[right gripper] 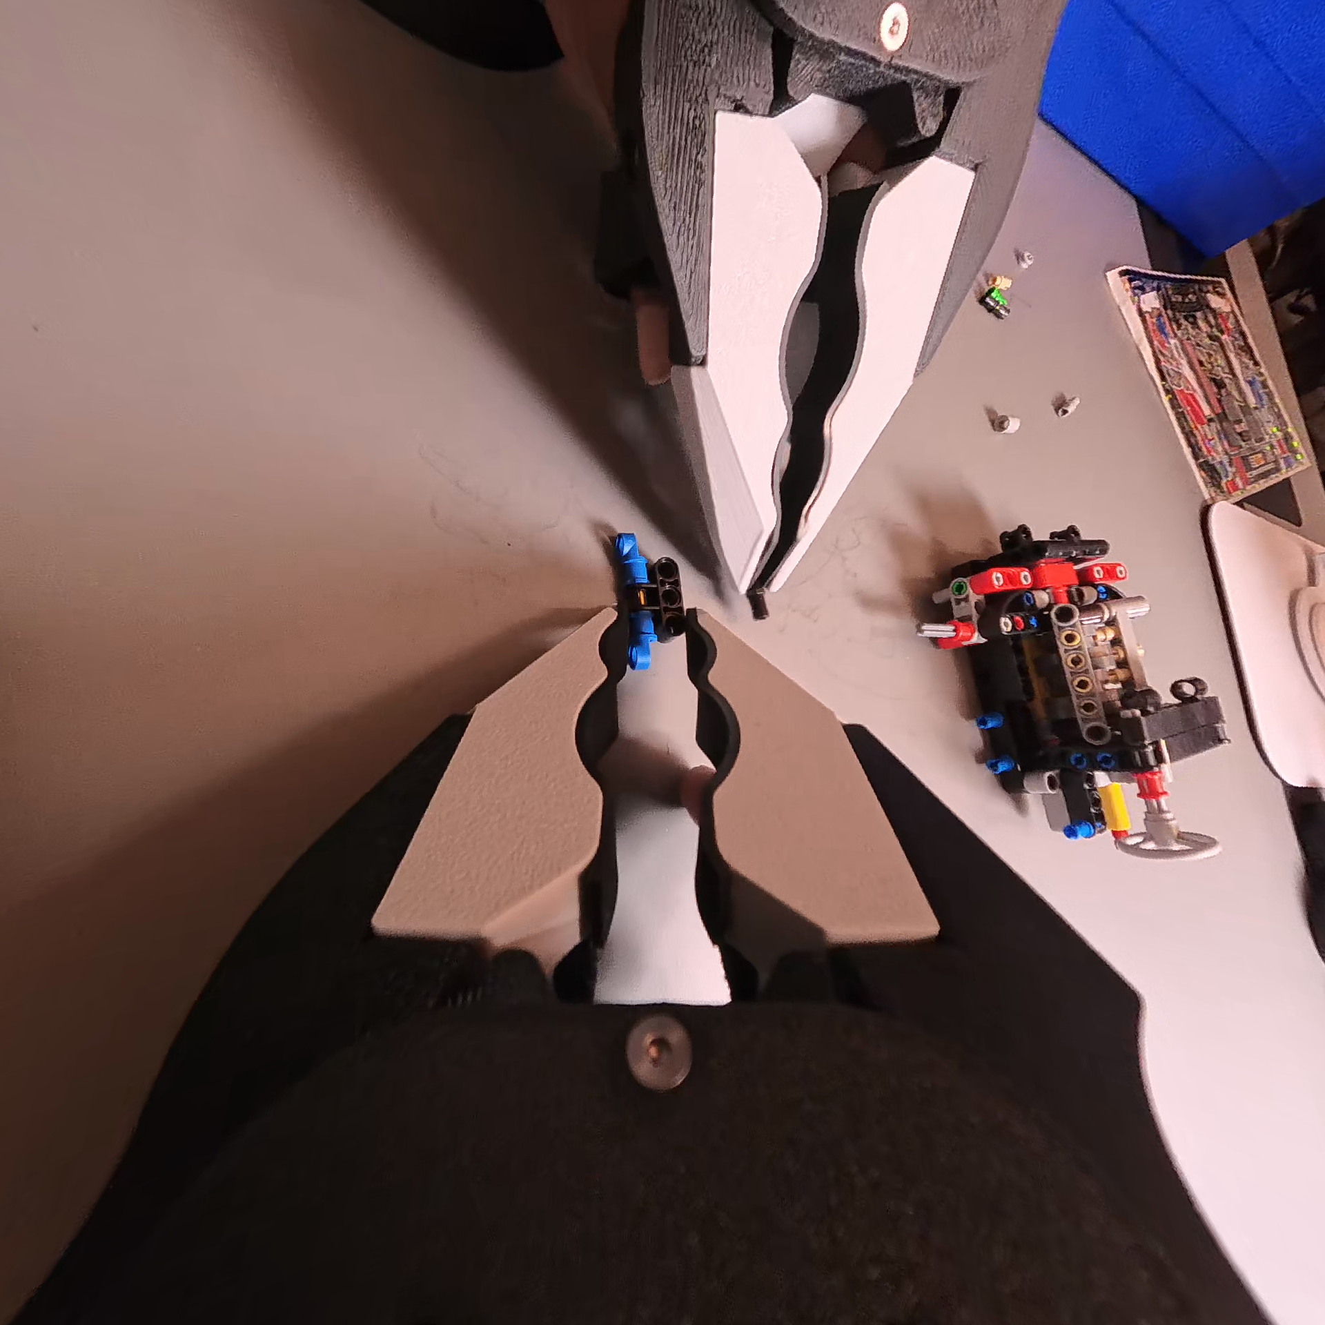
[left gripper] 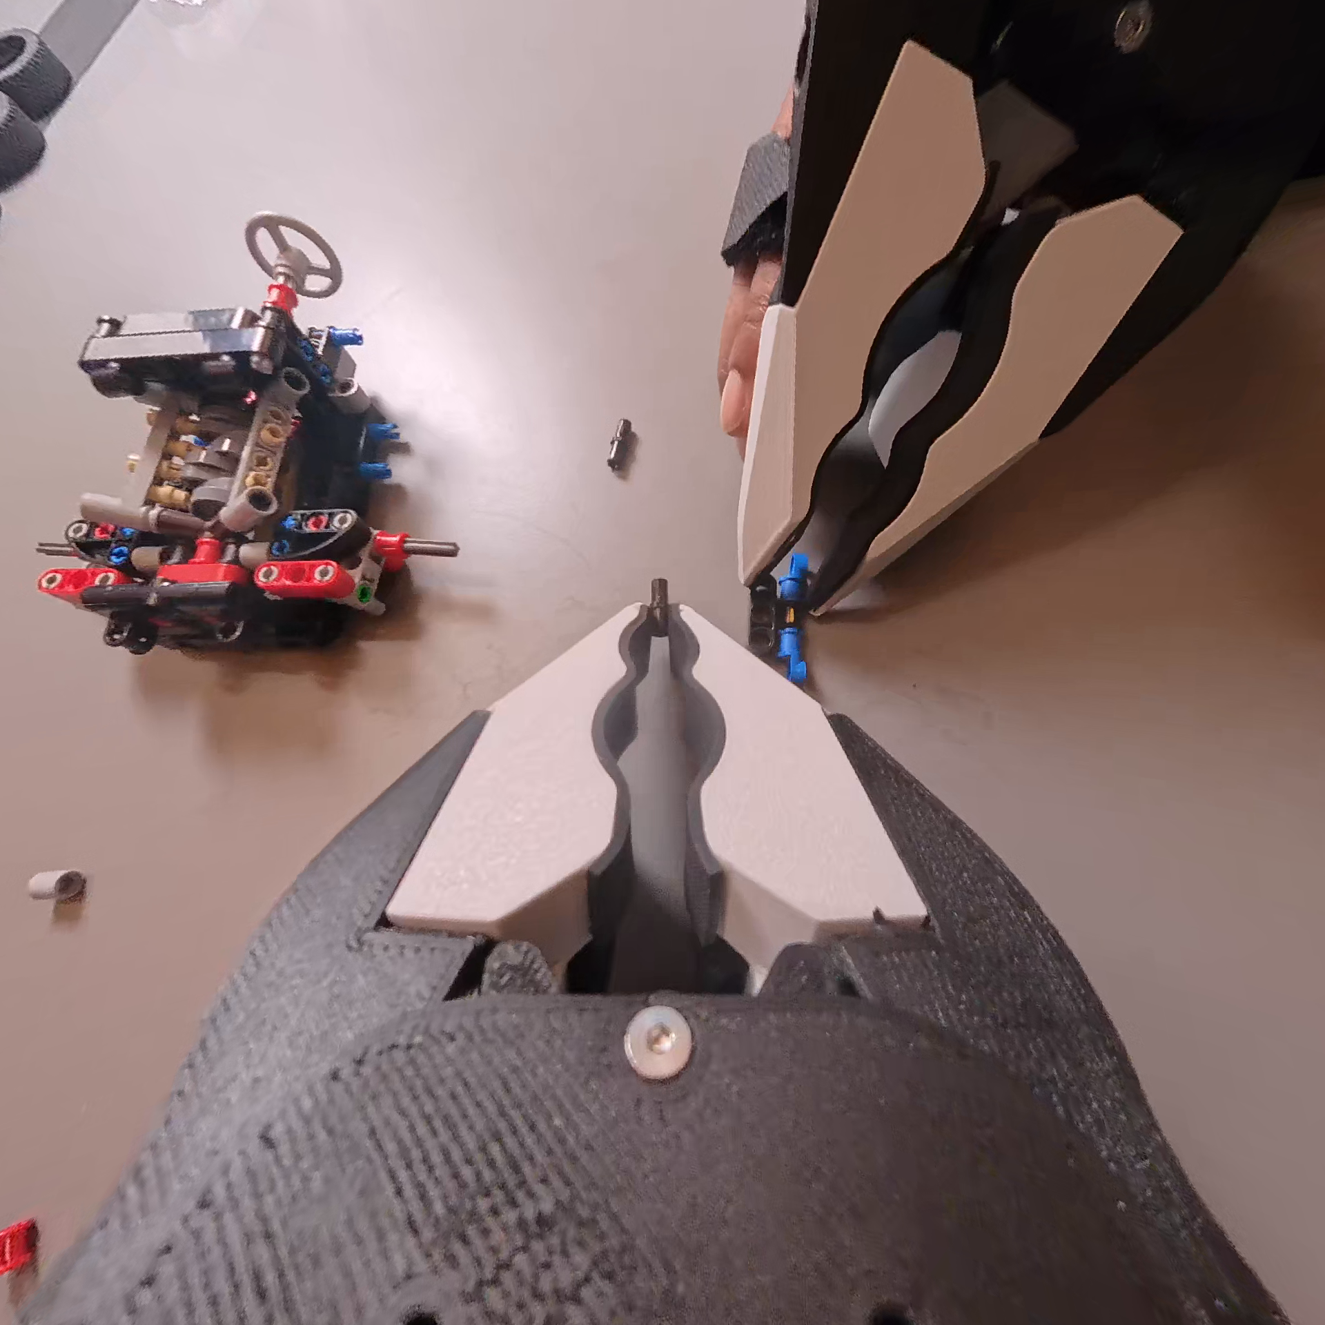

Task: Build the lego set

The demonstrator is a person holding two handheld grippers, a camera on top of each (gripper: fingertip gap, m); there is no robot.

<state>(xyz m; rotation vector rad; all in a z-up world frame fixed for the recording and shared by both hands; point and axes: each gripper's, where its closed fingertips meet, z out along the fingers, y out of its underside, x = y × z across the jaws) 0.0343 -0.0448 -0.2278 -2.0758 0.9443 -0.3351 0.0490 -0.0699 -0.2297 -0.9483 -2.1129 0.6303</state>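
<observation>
Left tool [left gripper: 659, 618] pinched a black pin [left gripper: 659, 601], right tool [right gripper: 651, 631] clamped a small black-and-blue subassembly [right gripper: 649, 601], while the half-built chassis [left gripper: 222, 459] sat on the tabletop [left gripper: 502, 215], wheels apparently unfitted.

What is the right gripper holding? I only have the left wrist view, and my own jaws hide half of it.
Observer: A short black beam with three holes, blue pins in it, pinched by the right gripper at its tips.
Operator: Spare parts besides this loose black pin?
Observer: Small grey pieces and a green-and-black piece lie beyond the assembly.
Operator: Manual?
Observer: A printed booklet lies near the table edge, past those pieces.
</observation>
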